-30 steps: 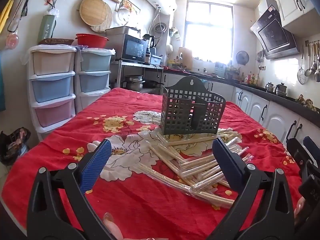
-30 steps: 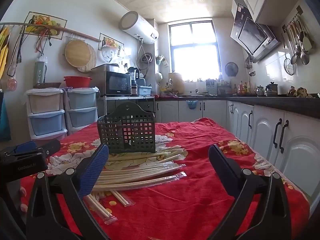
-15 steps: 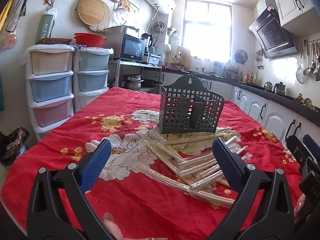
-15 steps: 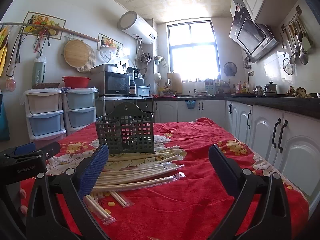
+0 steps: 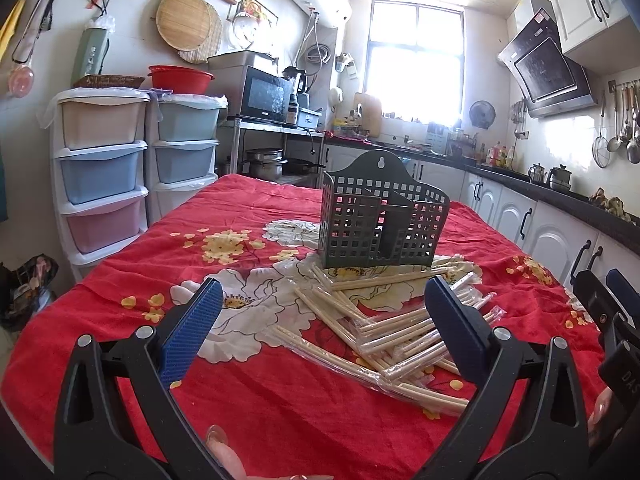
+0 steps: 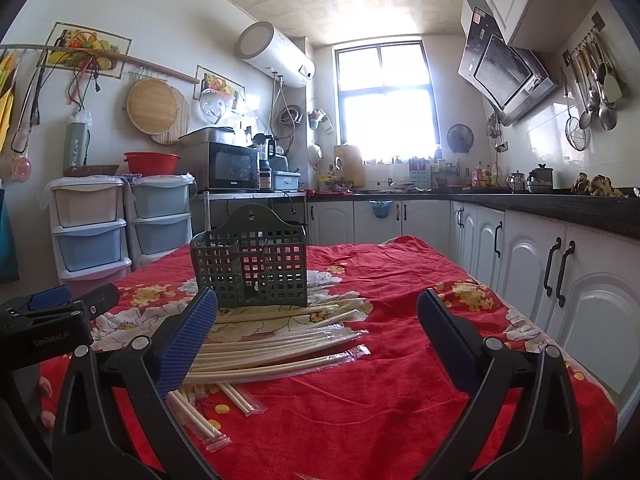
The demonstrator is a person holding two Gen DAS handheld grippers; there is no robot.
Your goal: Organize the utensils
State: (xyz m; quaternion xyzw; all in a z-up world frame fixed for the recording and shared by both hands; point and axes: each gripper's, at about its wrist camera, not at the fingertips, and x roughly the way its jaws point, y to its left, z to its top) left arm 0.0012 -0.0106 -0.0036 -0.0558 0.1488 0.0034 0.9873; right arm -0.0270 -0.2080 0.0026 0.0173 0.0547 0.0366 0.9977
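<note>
Barely any drift: left gripper [image 5: 320,330] and right gripper [image 6: 316,330] hover spread wide and empty; next, pinch wrapped chopsticks [image 5: 400,330] mid-frame for the caddy [image 5: 382,218].

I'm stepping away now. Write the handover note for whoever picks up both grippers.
Left gripper: open, empty, above the cloth.
Right gripper: open, empty.
Wrapped chopsticks lie in a loose pile on the red tablecloth, in front of the green perforated holder, which stands upright.
Done: nothing; no chopsticks visible in the holder.
Left: pick up the chopsticks and load them all into the holder.
</note>
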